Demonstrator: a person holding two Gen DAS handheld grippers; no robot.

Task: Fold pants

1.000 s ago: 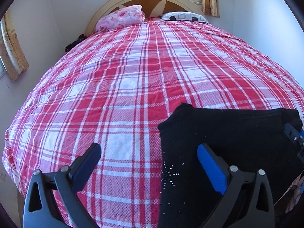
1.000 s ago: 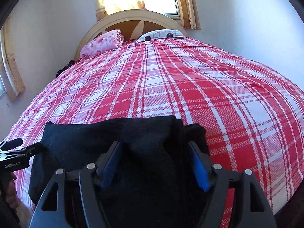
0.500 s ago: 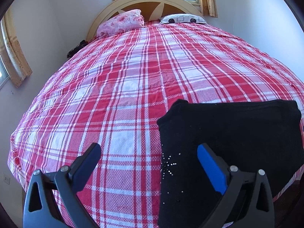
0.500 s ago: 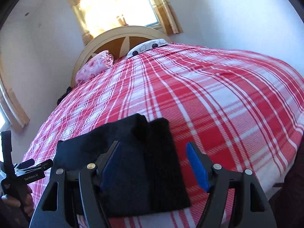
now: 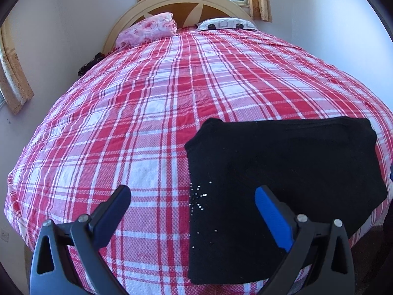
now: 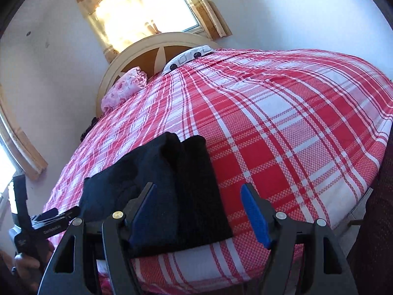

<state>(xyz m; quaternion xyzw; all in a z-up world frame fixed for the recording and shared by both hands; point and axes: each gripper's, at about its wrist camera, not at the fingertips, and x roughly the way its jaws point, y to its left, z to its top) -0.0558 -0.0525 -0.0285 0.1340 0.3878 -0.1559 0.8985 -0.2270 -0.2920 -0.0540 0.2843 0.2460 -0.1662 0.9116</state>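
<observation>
Left gripper (image 5: 192,200) is held with jaws spread wide, nothing between them; its right blue pad (image 5: 271,217) is seen above the pants (image 5: 282,172), the left finger above bare bedspread (image 5: 122,127). Right gripper (image 6: 199,209) is likewise spread and empty, the pants' right edge seen between its fingers; contact cannot be told. In the right wrist view the left gripper (image 6: 52,217) and the hand (image 6: 29,266) holding it are seen at far left, just beside the pants' left end. Farther out, a pink pillow (image 5: 147,30) and a white patterned pillow (image 5: 227,24) are set against the arched headboard (image 5: 186,2), with a curtained window (image 6: 137,17) behind it and a dark item (image 5: 89,64) at the bed's left edge by the wall. The pants are black, folded into a compact rectangle, lying flat near the foot edge of the bed; small shiny studs (image 5: 197,199) are seen on the left end, and layered folds (image 6: 194,172) show at the right end. The plaid surface beyond the pants is taken up only by the pillows at the head.
</observation>
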